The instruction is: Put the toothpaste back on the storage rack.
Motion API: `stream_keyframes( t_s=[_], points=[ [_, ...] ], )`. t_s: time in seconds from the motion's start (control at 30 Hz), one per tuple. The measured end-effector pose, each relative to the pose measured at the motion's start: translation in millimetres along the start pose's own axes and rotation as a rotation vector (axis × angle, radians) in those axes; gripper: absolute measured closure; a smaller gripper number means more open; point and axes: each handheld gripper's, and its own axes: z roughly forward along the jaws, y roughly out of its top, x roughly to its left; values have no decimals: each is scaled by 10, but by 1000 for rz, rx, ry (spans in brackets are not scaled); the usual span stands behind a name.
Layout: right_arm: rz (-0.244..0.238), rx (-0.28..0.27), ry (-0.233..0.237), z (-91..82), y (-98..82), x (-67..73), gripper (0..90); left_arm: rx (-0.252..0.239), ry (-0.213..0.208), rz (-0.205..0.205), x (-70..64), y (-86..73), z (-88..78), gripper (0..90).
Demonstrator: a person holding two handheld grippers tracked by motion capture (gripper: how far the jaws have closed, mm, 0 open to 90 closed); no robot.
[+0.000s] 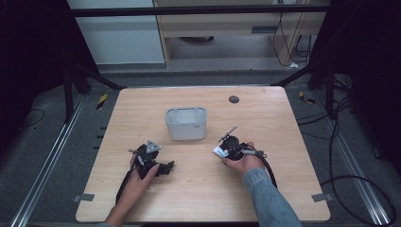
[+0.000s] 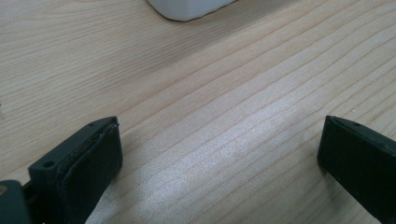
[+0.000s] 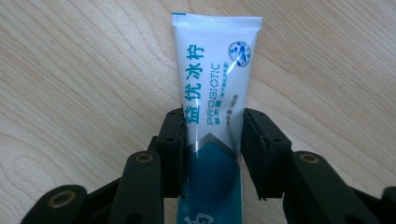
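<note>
Where wood grain runs, glossy flat tube (image 3: pixel 212 93) — right gripper (image 3: pixel 212 144)

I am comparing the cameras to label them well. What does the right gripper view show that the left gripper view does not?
Right gripper view: a white and teal tube lying on the table between the right gripper, whose jaws press its sides. Left gripper view: the left gripper wide open over bare wood, and a corner of the white container at the top edge. Both share the light wooden table.
</note>
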Motion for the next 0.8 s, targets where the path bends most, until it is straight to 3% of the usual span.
stream_keyframes(
  t_s=[0.4, 0.6, 0.8],
  points=[
    [-23, -7, -29, -11, -9, 24, 699, 0, 0, 0, 0, 0, 0, 0],
    [6, -41, -28, -44, -26, -9, 773, 0, 0, 0, 0, 0, 0, 0],
    [46, -82, 10, -77, -81, -71, 789, -2, 0, -3, -2, 0, 2, 0]
  ],
)
